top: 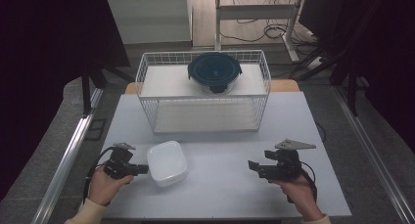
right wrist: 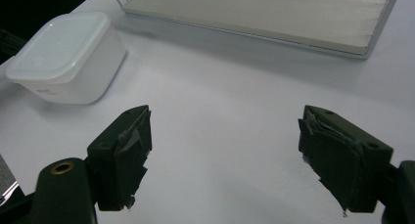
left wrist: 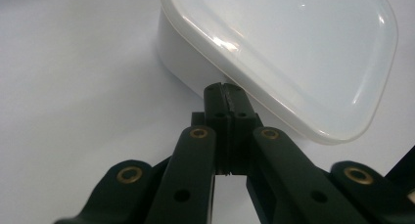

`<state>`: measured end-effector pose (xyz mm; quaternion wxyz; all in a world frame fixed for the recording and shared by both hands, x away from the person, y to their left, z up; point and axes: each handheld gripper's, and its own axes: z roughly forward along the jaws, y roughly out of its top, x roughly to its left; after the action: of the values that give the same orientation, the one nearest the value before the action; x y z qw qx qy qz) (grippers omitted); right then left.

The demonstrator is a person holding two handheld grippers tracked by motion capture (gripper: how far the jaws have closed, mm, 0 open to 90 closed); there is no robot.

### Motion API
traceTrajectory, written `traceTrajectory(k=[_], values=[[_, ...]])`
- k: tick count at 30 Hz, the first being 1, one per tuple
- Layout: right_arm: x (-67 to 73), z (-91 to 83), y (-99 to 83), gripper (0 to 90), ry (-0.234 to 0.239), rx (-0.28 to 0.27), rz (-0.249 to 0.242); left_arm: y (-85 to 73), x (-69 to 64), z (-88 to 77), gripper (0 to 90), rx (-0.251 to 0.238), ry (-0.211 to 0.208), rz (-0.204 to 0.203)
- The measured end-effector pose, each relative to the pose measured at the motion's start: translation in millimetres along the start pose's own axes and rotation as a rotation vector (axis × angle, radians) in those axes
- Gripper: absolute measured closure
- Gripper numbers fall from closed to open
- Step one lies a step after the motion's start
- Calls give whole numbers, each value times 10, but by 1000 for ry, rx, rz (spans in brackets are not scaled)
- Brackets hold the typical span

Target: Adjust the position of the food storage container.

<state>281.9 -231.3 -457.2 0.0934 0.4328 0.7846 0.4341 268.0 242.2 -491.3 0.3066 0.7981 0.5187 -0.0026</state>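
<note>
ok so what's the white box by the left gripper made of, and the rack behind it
The white box looks like plastic: a milky, slightly translucent lid with a soft glossy sheen over opaque white walls. The rack appears to be thin metal wire with a white coating, forming an open grid; its shelves look like pale matte boards, possibly painted wood or laminate.

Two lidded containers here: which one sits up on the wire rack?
The round container with the dark teal lid, on the rack's upper shelf. The white square container stands on the table by the left gripper.
</note>
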Motion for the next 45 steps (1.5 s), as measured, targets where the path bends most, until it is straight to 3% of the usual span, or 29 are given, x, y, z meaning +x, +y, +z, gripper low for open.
traceTrajectory(k=[4,13,21,29,36,42,45], values=[[-12,21,-15,200,2,8,4,127,-61,115,900,10,-12,26],[-34,19,-16,200,-3,7,10,338,-68,223,900,-14,-31,10],[-27,52,-26,200,-2,20,5,504,-110,381,900,-6,-49,31],[-31,66,-18,200,-6,18,10,669,-266,553,900,12,-87,60],[2,111,157,201,-14,-3,16,710,-449,602,900,1,-149,63],[33,162,398,201,-20,-38,30,704,-545,630,900,17,-179,98],[32,174,468,201,-20,-58,41,705,-567,689,900,19,-184,93]])
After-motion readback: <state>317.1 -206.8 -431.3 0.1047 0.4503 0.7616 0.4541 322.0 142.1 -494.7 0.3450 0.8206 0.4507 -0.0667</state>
